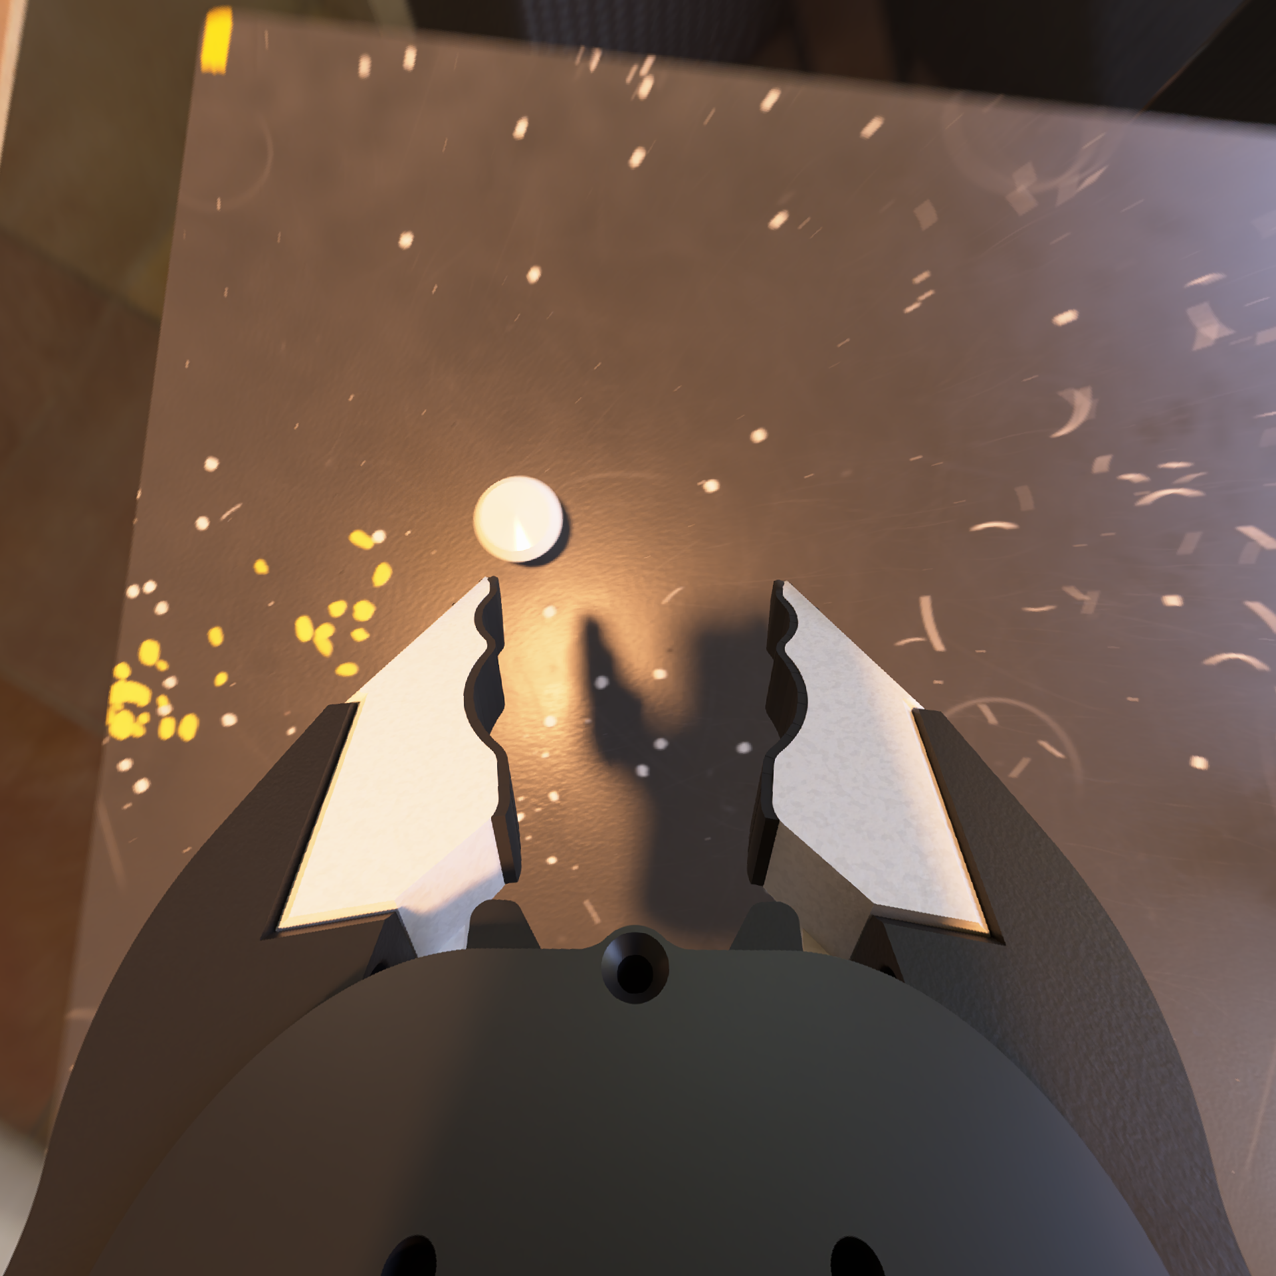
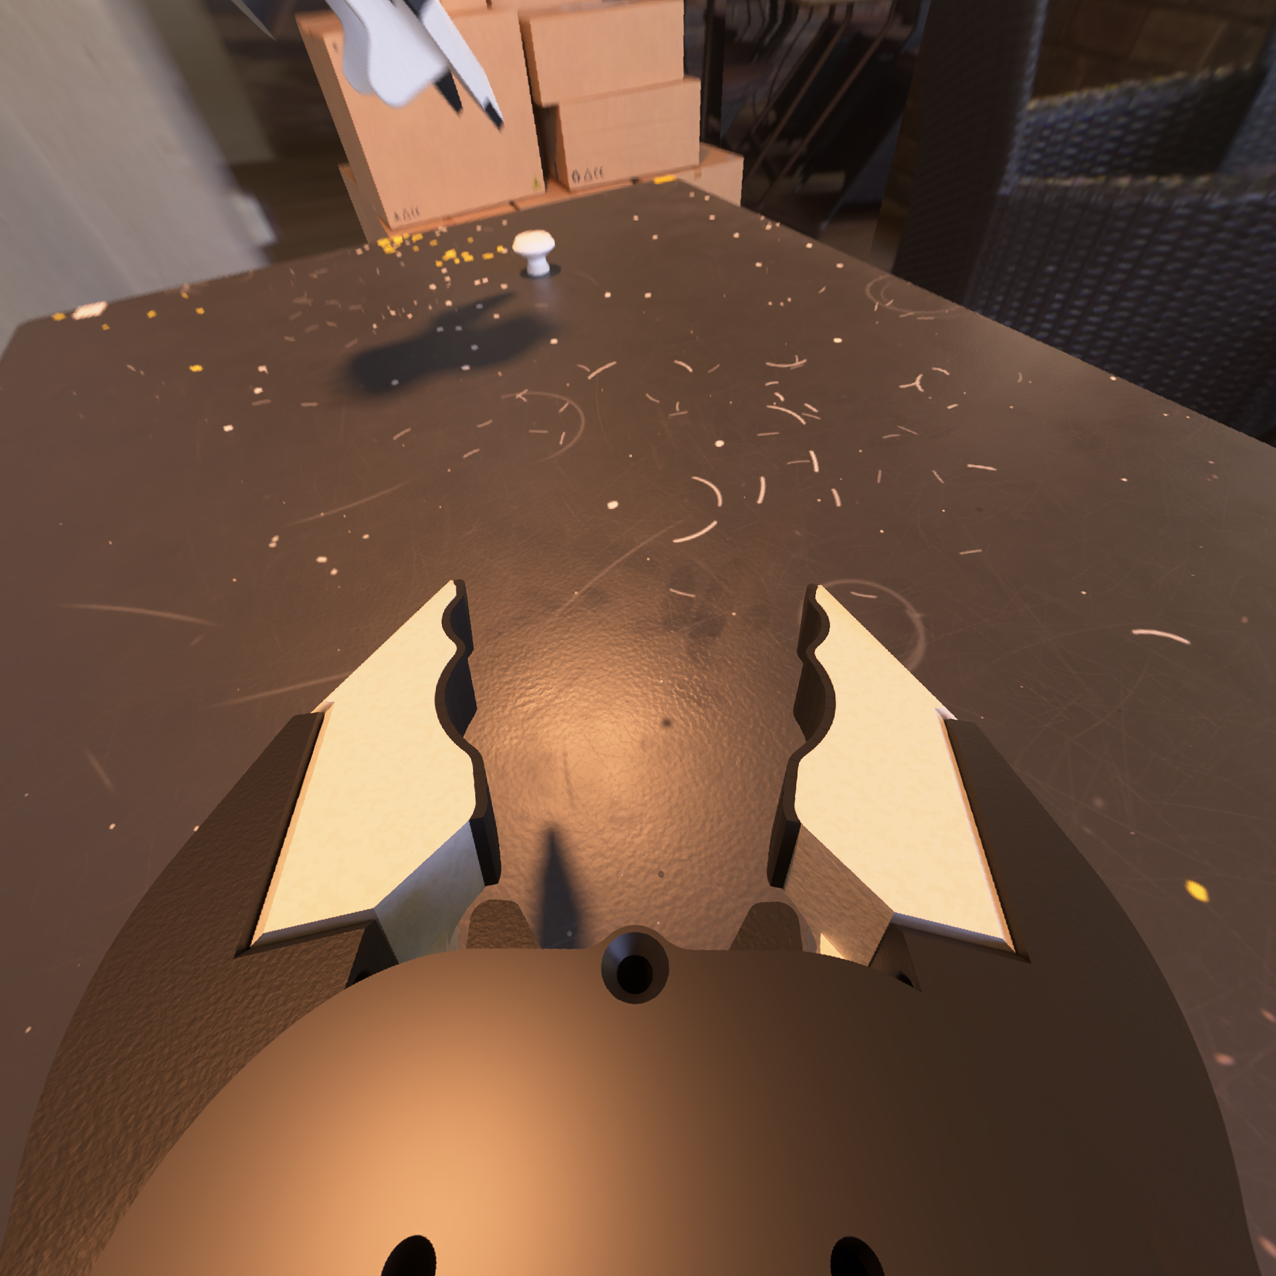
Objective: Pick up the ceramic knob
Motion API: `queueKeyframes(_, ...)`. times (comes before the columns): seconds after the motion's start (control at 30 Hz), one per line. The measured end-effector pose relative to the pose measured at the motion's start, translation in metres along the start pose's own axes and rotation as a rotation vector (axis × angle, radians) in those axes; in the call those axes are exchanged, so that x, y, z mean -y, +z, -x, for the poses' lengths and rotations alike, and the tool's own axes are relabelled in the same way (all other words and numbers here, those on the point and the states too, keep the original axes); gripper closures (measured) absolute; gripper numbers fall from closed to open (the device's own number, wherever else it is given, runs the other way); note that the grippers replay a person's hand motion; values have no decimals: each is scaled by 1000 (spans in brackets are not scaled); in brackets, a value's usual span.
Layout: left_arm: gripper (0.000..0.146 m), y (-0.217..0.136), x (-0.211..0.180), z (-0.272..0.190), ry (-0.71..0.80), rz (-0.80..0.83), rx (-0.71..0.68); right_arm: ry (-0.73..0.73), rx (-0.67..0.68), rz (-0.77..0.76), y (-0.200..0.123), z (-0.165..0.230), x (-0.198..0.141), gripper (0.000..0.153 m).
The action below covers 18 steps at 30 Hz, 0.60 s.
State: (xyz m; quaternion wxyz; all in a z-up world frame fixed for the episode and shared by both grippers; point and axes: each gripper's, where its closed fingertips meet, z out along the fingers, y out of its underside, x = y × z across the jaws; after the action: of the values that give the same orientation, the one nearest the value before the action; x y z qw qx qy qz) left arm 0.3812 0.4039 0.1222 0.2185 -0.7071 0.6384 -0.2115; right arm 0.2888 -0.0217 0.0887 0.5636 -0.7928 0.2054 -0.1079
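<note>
A small white ceramic knob (image 1: 518,519) stands upright on a dark brown tabletop (image 1: 759,345). In the left wrist view I see its round top from above, just beyond and slightly left of my left gripper (image 1: 635,587), which is open and empty above it. In the right wrist view the knob (image 2: 534,250) stands far off near the table's back edge. My right gripper (image 2: 635,590) is open and empty, low over the near part of the table. The left gripper (image 2: 442,62) shows at the top, hanging above the knob.
The tabletop (image 2: 690,449) is scratched and flecked with white and yellow specks. Stacked cardboard boxes (image 2: 525,103) stand behind the table's far edge. A dark woven structure (image 2: 1139,242) rises at the right. A pale wall (image 2: 103,138) is at the left.
</note>
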Motion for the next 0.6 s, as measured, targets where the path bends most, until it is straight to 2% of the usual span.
queueKeyframes(0.1,68,27,1,20,-17,166,64,23,31,-42,-2,4,-2,57)
queueKeyframes(0.23,68,55,3,24,-94,290,62,12,-2,-84,-8,1,-3,57)
queueKeyframes(0.33,68,67,-4,34,-108,379,128,7,-23,-95,-11,-2,-3,57)
queueKeyframes(0.43,72,74,-9,47,-102,421,216,41,-13,-115,-14,-2,-1,58)
queueKeyframes(0.6,71,86,-12,49,-185,404,185,56,-4,-123,-15,-1,0,60)
